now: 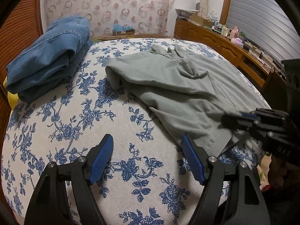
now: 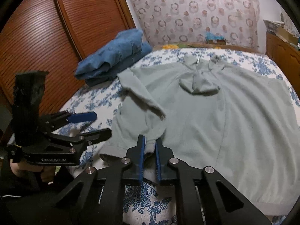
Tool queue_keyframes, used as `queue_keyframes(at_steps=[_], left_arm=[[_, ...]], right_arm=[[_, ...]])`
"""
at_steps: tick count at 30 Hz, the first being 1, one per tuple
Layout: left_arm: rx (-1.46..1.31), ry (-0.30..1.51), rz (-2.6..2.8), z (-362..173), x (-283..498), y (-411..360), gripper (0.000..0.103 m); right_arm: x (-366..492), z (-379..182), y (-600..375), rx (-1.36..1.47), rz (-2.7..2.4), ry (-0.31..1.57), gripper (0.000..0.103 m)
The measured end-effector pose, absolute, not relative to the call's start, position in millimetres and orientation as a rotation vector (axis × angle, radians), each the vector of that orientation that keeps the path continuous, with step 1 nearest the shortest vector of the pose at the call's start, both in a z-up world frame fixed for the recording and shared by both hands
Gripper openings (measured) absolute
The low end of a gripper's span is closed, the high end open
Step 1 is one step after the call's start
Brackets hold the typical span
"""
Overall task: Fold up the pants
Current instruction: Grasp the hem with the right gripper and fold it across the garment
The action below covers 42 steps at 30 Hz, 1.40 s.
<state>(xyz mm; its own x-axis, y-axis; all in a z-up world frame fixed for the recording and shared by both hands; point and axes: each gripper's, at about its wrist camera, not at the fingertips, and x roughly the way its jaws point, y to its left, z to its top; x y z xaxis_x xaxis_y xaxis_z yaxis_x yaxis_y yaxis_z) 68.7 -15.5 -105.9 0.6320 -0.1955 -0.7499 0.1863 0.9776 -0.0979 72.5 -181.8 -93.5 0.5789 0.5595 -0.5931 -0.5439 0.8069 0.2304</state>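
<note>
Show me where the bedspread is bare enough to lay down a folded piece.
Free: the floral bedspread between the folded jeans and the grey garment, running toward the open left gripper. Crowded: the right half under the garment, where the right gripper pinches its near edge, and the jeans' far corner.

1. I count one grey-green garment (image 2: pixel 215 116), spread flat mid-bed.
2. One stack of folded blue denim (image 2: pixel 116 56) at about 10 o'clock from it; I make out two folded pieces, though I can't be sure of more.
3. One bed (image 1: pixel 78 131) under a blue-flowered cover.
4. Two grippers: my left gripper (image 1: pixel 148 150) and my right gripper (image 2: pixel 150 146).
5. One cardboard box (image 1: pixel 123 31) at 12 o'clock, beyond the bed.
6. One wooden sideboard (image 1: pixel 215 39) at 2 o'clock; its clutter is too small to count.
</note>
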Motion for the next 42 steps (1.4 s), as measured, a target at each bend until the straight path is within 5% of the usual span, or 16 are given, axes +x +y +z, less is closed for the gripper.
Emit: queue_keyframes(at_steps=[42], left_arm=[[0.108,0.786,-0.412,-60,94,-107,0.076]], right_arm=[[-11,-52,-266,-0.001,0.381,0.527,0.008]])
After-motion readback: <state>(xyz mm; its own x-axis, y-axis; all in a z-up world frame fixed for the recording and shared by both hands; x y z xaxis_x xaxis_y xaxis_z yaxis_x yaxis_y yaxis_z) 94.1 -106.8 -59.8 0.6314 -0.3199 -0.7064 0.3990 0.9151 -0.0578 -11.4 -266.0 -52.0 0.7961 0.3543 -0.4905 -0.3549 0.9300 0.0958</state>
